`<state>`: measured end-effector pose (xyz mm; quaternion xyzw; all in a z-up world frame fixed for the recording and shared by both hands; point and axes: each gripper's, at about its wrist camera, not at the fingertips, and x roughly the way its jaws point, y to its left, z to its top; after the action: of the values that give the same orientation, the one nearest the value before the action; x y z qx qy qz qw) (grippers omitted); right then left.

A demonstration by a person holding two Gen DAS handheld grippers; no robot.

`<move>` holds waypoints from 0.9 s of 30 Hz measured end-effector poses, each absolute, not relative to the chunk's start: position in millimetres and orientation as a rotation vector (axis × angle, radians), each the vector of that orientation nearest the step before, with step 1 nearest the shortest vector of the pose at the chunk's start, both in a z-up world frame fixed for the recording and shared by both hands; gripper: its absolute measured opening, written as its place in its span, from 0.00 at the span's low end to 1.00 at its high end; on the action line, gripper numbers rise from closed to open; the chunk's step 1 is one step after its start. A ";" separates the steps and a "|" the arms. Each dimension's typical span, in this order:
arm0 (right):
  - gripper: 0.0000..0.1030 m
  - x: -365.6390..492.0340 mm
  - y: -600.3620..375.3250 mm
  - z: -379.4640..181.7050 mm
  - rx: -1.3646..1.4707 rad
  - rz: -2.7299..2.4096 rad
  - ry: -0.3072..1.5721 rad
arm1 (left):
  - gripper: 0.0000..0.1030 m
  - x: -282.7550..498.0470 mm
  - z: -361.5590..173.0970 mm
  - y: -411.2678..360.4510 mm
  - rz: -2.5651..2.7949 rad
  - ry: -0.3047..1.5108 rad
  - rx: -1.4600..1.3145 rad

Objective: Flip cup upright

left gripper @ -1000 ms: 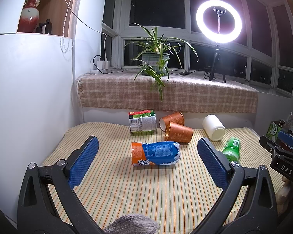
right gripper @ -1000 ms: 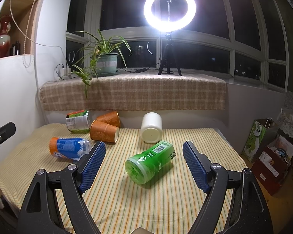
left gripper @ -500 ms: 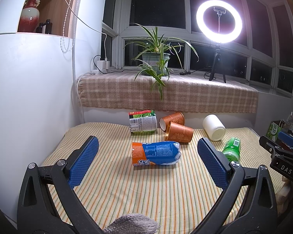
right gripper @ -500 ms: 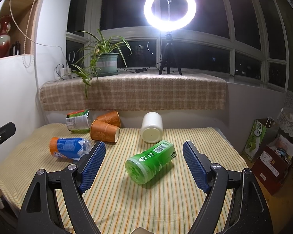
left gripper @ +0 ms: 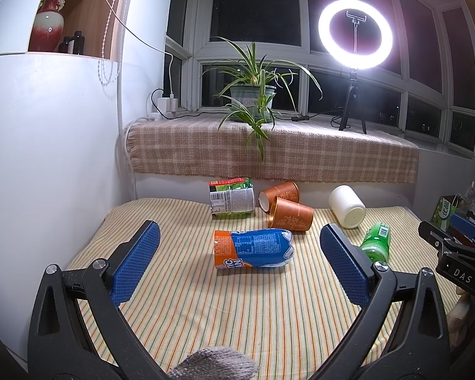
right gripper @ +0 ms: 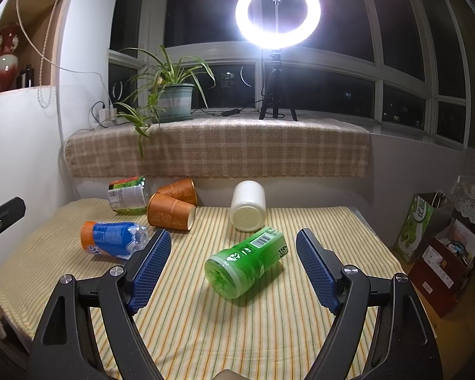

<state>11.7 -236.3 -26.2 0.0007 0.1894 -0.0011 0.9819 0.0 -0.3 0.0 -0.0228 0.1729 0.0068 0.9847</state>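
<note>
Left wrist view: left gripper (left gripper: 240, 259) spread wide over the striped cloth (left gripper: 237, 310), holding nothing, orange-blue bottle (left gripper: 253, 248) lying between its pads. Right gripper (right gripper: 233, 267) equally wide, green bottle (right gripper: 245, 264) between. Further back, white cup (right gripper: 247, 205) on its side, two orange cups (right gripper: 171, 210) beside.

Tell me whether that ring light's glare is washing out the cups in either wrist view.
Left wrist view: the round white ring light blooms against dark windows, yet the blue-and-orange plastic cup reads sharp. Right wrist view: same bloom; the green plastic cup is evenly lit, with fisheye bending at the edges.
</note>
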 end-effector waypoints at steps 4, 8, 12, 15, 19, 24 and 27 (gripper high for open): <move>0.79 15.1 -234.4 -27.2 -0.004 0.007 0.386 | 1.00 0.0 -0.3 0.0 0.015 0.351 -0.046; 0.79 19.6 -231.1 -27.9 -0.014 0.015 0.391 | 1.00 5.3 -3.7 1.9 0.020 0.356 -0.050; 0.79 22.8 -229.3 -28.6 -0.016 0.025 0.396 | 1.00 6.4 -2.9 7.4 0.024 0.357 -0.049; 0.79 26.0 -226.9 -27.9 -0.024 0.032 0.398 | 1.00 5.2 -4.2 9.5 0.029 0.358 -0.048; 0.79 32.2 -222.3 -26.6 -0.037 0.047 0.402 | 1.00 8.4 -6.0 12.5 0.035 0.362 -0.050; 0.79 43.3 -214.6 -27.6 -0.064 0.091 0.422 | 1.00 13.0 -9.0 16.2 0.044 0.370 -0.050; 0.79 53.5 -209.5 -26.9 -0.083 0.136 0.446 | 1.00 14.2 -11.4 18.0 0.050 0.376 -0.050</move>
<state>53.5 -209.5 -26.9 -0.0412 0.2208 0.0671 0.9721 14.2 18.0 -11.4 -0.0249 0.1868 0.0248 0.9818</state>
